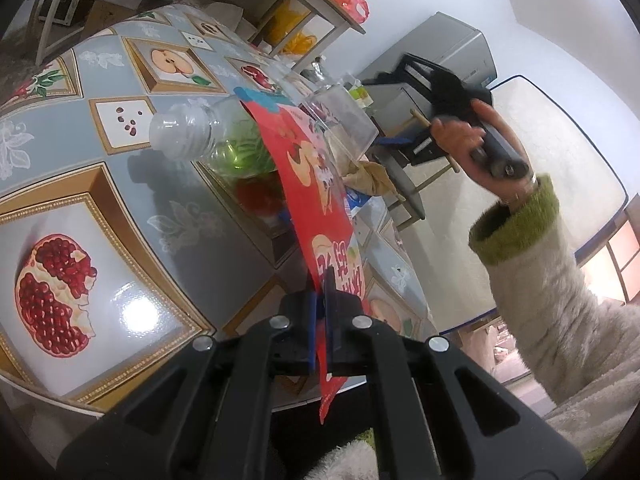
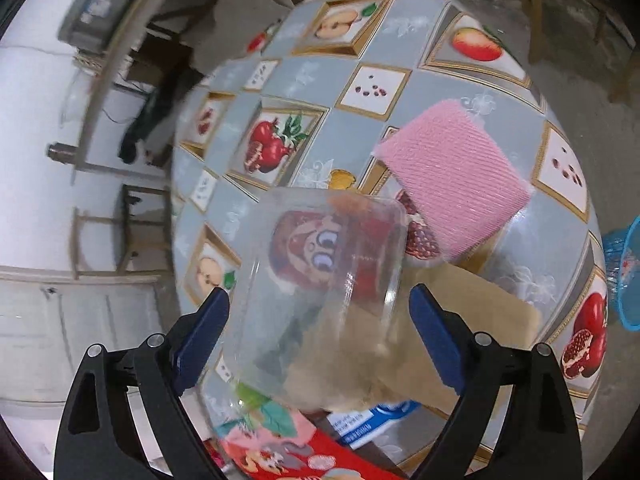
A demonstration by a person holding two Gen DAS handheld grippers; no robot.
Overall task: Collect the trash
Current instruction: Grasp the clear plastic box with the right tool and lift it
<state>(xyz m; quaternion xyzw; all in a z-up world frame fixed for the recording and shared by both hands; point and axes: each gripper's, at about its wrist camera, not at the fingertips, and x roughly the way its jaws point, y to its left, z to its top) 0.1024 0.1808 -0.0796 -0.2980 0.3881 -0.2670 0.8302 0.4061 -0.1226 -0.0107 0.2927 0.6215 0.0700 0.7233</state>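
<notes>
A red printed bag [image 1: 308, 172] hangs stretched from the left tool [image 1: 319, 300], whose blue pads are clamped together on its lower edge; the bag rises from there toward the middle of the worktop [image 1: 132, 204], its mouth propped open above the fruit-patterned cloth. An empty clear plastic bottle [image 1: 200, 136] lies with its body inside the bag and its neck sticking out to the left. A clear plastic container [image 2: 320, 280] sits at the bag's mouth, directly between the fingers of the right tool [image 2: 320, 300], which stand wide apart on either side of it without pressing on it. In the left wrist view the right hand [image 1: 472, 140] holds that tool above the bag's far end. Crumpled brown paper [image 2: 360, 376] and a blue-and-white packet [image 2: 372, 420] lie under the container. Just beyond, a pink cloth [image 2: 452, 184] lies flat on the worktop, and a blue mesh basket [image 2: 624, 280] shows past the worktop's edge.
</notes>
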